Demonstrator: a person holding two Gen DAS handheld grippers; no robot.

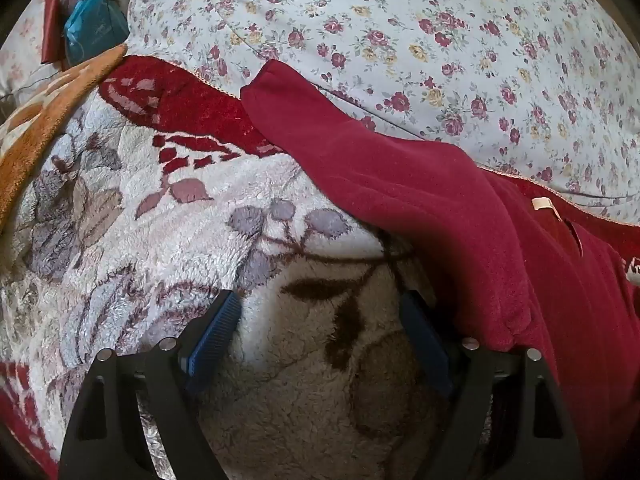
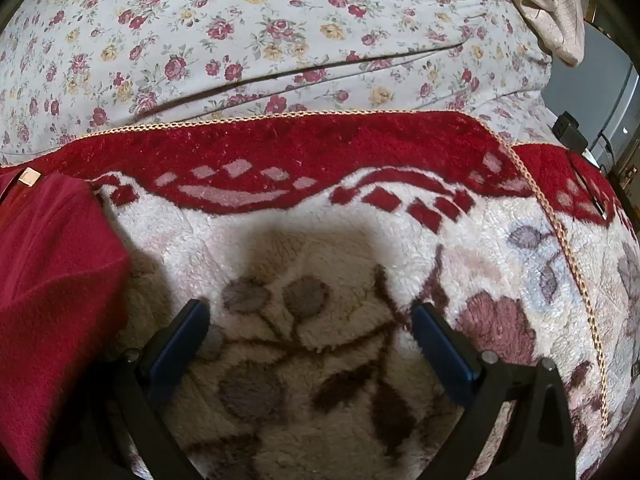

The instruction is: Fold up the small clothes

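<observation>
A dark red fleece garment (image 1: 440, 208) lies on a fluffy white and red blanket (image 1: 120, 216); one sleeve stretches up-left onto the floral sheet, and a small tan label shows near its collar. My left gripper (image 1: 324, 320) is open and empty just left of the garment, over the blanket, its right finger at the garment's edge. In the right wrist view the same garment (image 2: 52, 280) fills the left edge. My right gripper (image 2: 312, 332) is open and empty over the blanket (image 2: 320, 248), to the right of the garment.
A floral sheet (image 1: 400, 40) covers the bed behind the blanket, also seen in the right wrist view (image 2: 240, 40). A blue plastic bag (image 1: 94, 24) and an orange patterned cloth (image 1: 52, 112) lie far left. A beige cloth (image 2: 552, 8) hangs far right, near a black plug (image 2: 568, 128).
</observation>
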